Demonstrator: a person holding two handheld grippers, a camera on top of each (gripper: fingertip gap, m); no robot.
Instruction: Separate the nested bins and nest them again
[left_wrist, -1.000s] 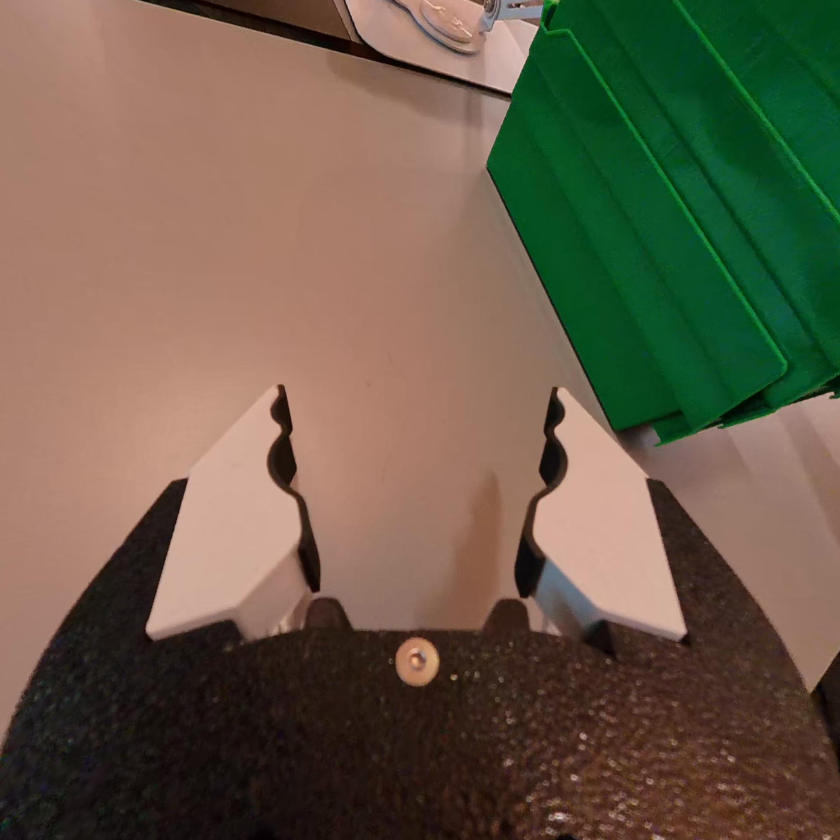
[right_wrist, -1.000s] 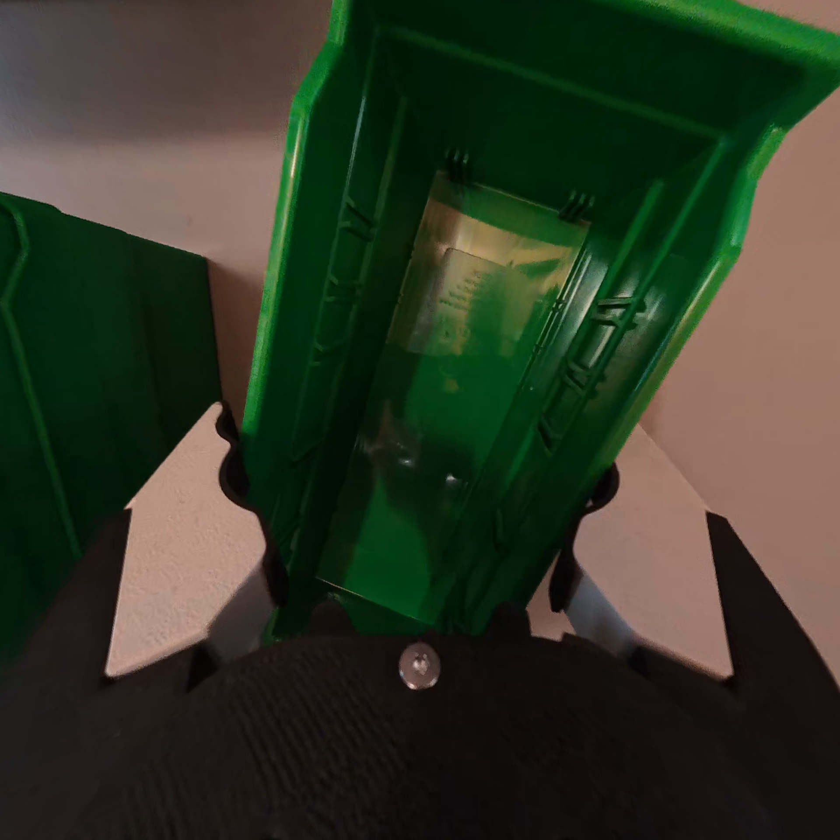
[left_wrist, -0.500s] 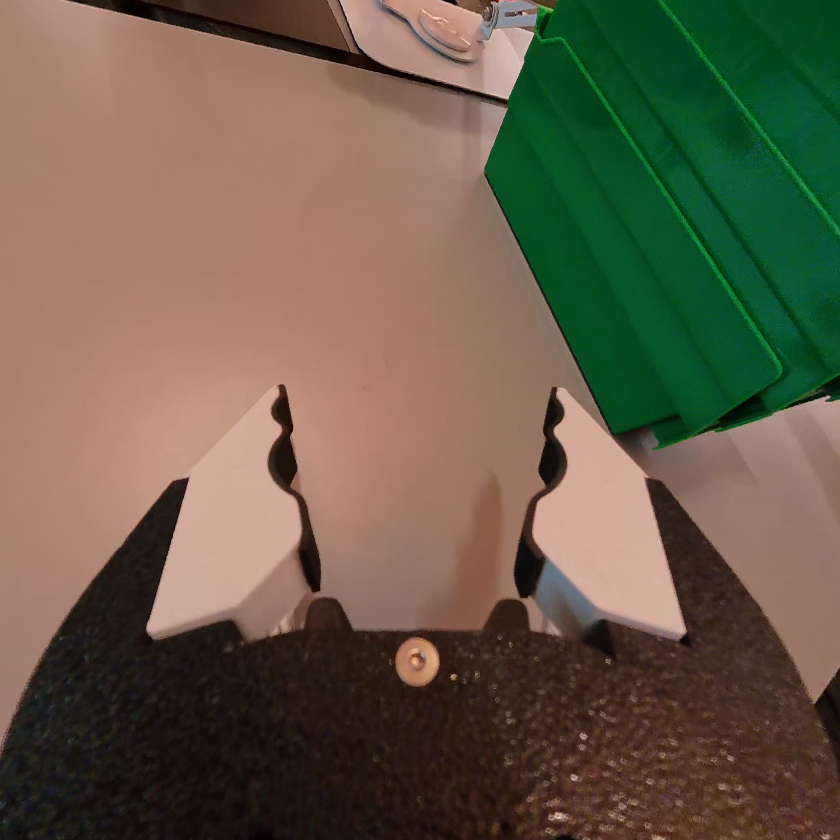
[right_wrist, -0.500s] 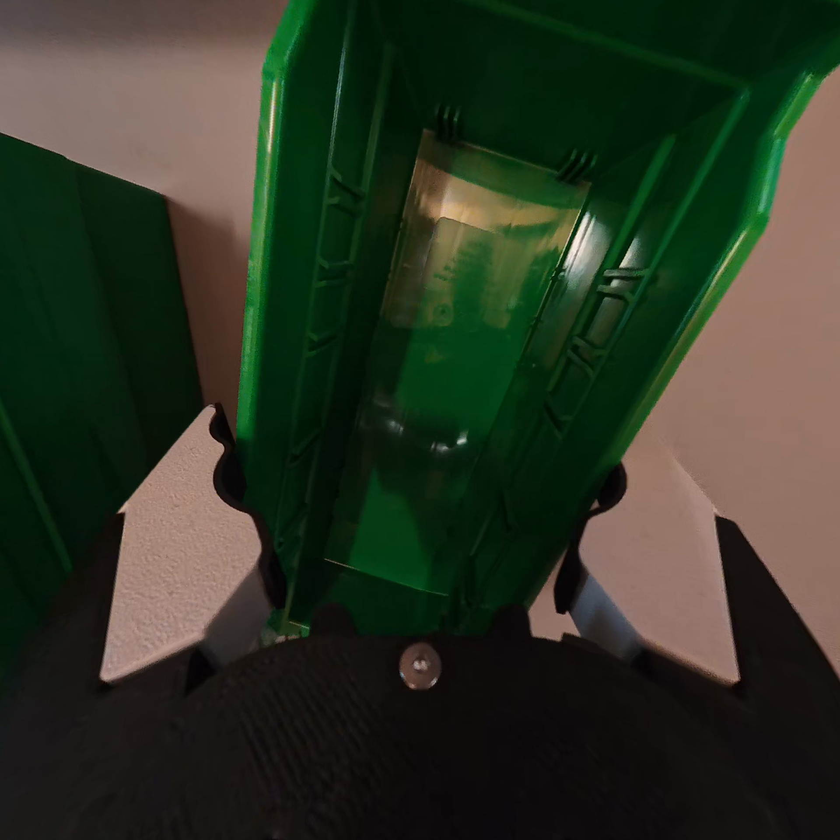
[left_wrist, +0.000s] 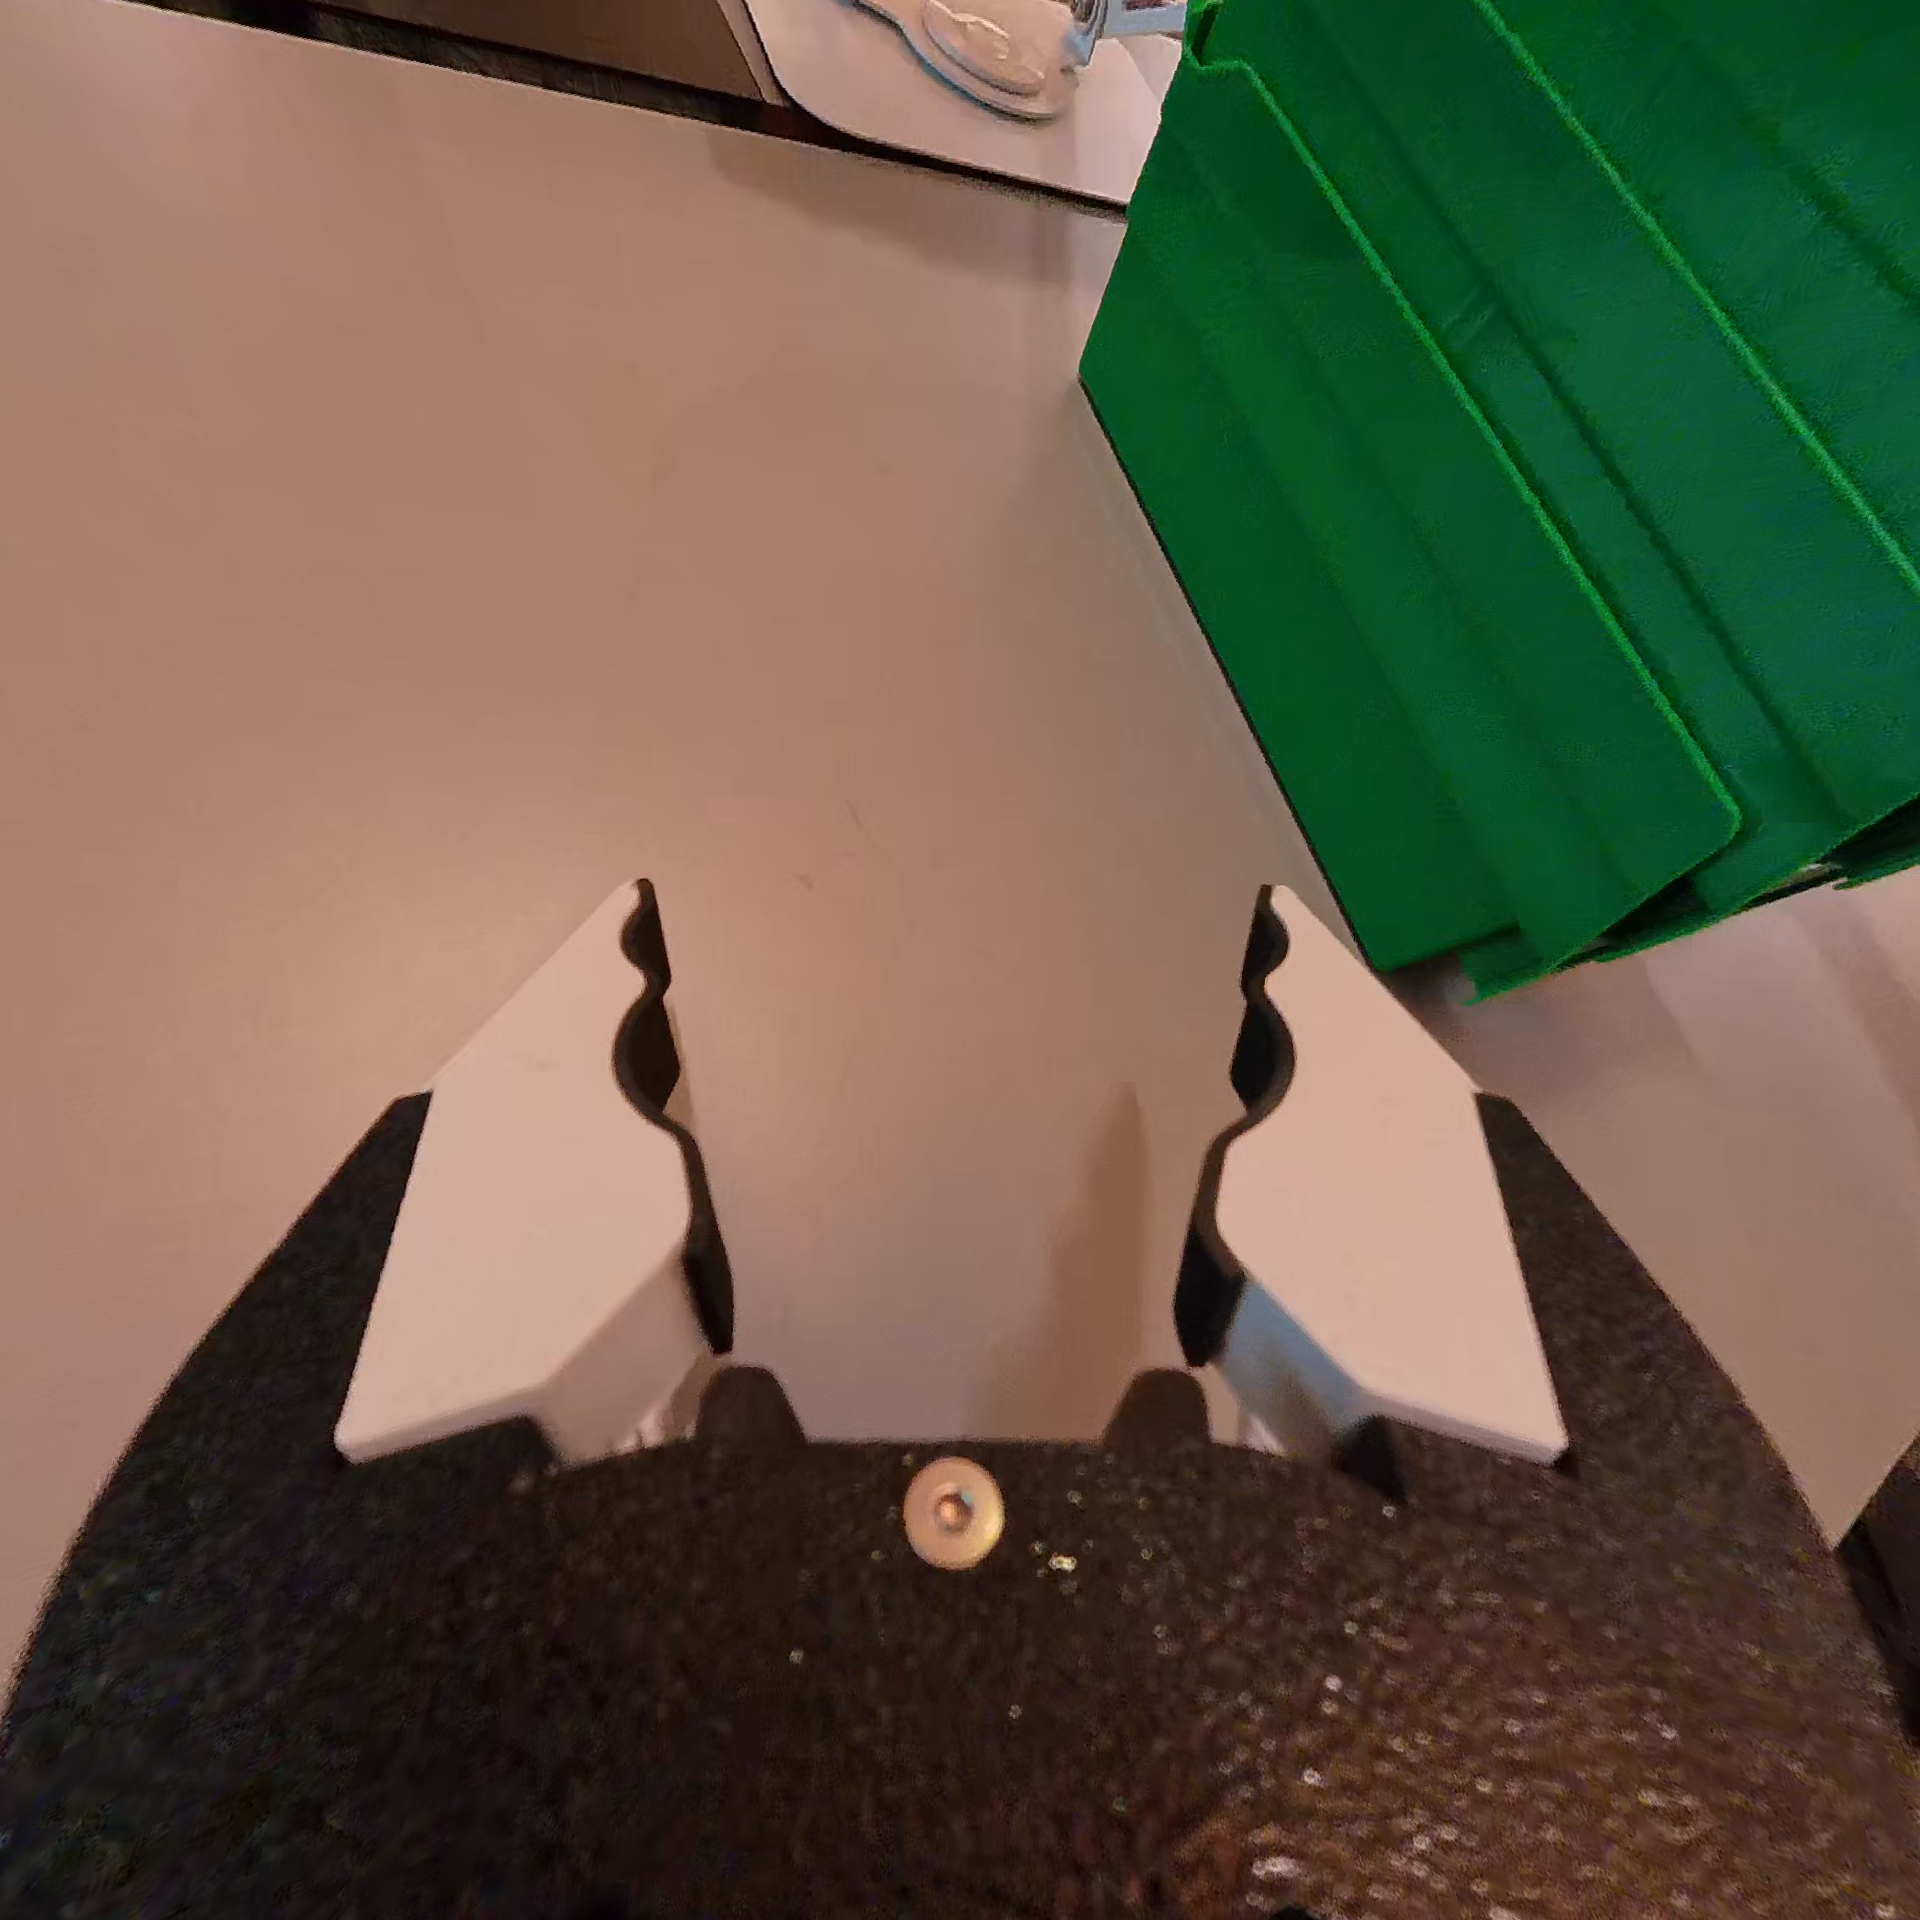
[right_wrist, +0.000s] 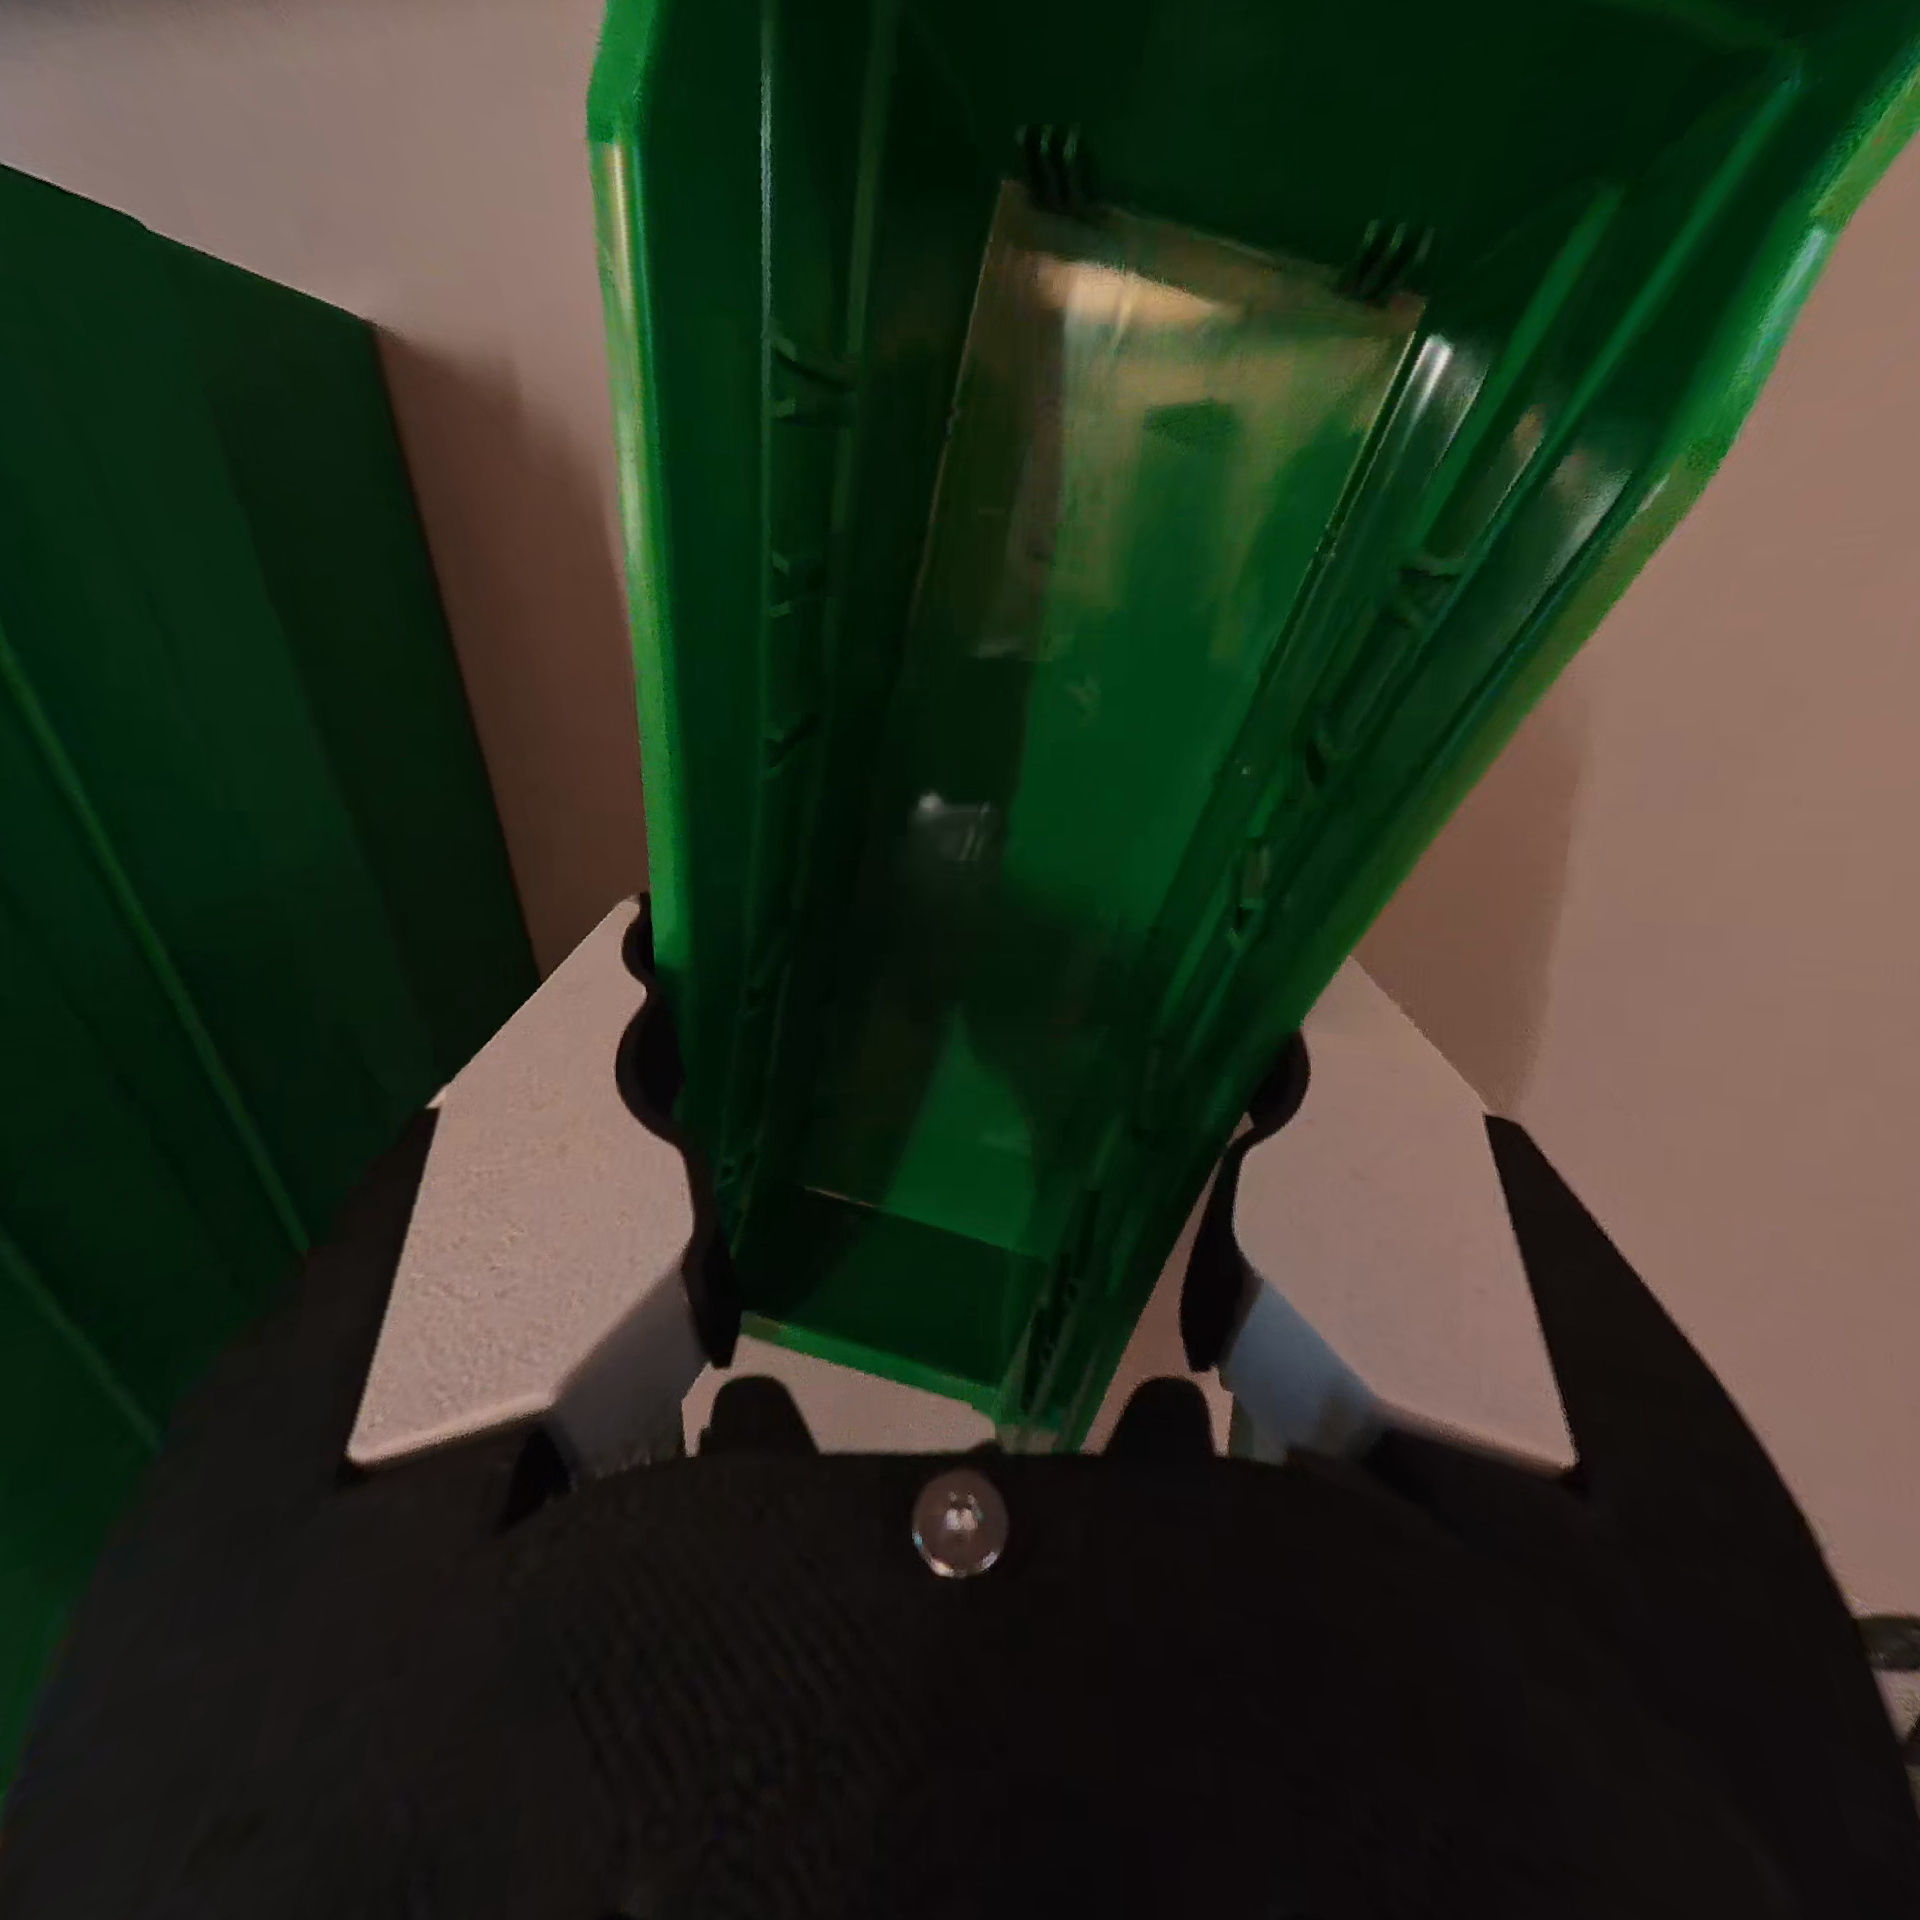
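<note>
Green bin (right_wrist: 1091, 644) clamped in right gripper (right_wrist: 961, 1039); green stack (right_wrist: 156, 779) beside.

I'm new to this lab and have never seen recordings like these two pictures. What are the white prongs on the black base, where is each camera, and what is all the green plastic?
There is no robot arm here: a person carries a hand-held gripper in each hand, and each has a wide-angle camera looking forward along its two white fingers. The black shape at the bottom is the tool's body.

In the left wrist view, the left hand-held gripper is open and empty above a beige table. To its right stands a stack of green bins, nested in one another. At the top edge lies something whitish, too cut off to name.

In the right wrist view, the right hand-held gripper is closed on a single green bin, seen from its open side, with both fingers pressing its outer walls. The dark green at the left is more bin plastic, probably the same stack.
</note>
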